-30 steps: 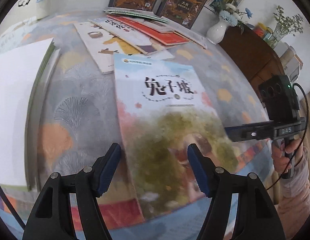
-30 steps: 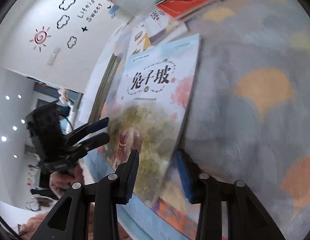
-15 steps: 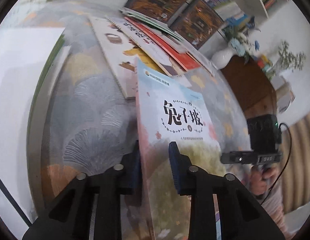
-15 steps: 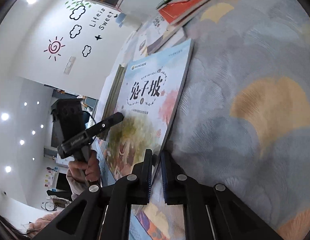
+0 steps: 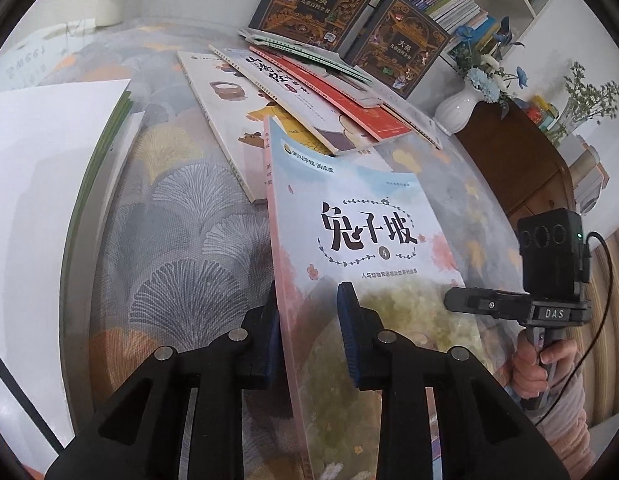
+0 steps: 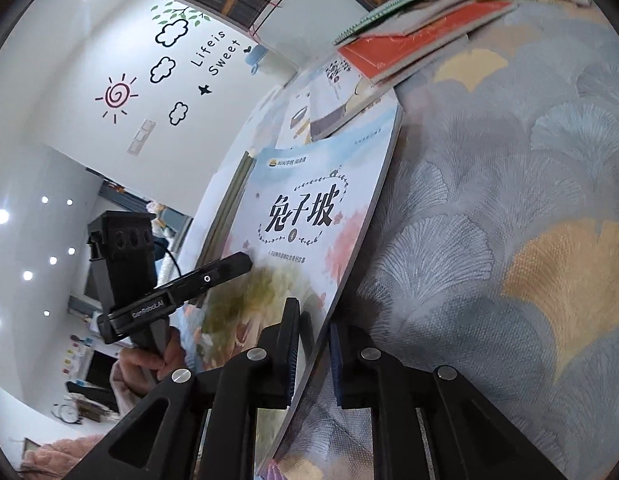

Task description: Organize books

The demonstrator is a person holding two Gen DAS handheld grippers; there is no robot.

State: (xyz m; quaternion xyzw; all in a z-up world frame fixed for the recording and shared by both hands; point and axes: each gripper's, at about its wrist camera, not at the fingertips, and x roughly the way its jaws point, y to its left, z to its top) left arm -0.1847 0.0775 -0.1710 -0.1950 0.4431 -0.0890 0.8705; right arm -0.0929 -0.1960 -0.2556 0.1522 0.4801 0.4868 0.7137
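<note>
The pale blue picture book (image 5: pixel 369 216) with black title characters is lifted off the patterned tablecloth (image 5: pixel 181 240) and tilted. My left gripper (image 5: pixel 309 332) holds its near spine edge; its jaws are easing open a little, but the blue pads (image 5: pixel 346 332) still press on the cover. The right gripper's body (image 5: pixel 509 306) shows at the book's far side, held by a hand. In the right wrist view my right gripper (image 6: pixel 313 356) is shut on the same book (image 6: pixel 301 208) at its lower right edge, and the left gripper's finger (image 6: pixel 213 276) lies over the cover.
A fanned pile of thin books (image 5: pixel 309 92) lies behind, against two dark upright books (image 5: pixel 317 0). A white stack with a green edge (image 5: pixel 49 184) sits at the left. A white vase (image 5: pixel 457 112) and a wooden cabinet (image 5: pixel 517 160) stand at the right.
Both grippers have closed from wide open onto the book's edges. The book, flat on the cloth a second ago, now stands raised and tilted.
</note>
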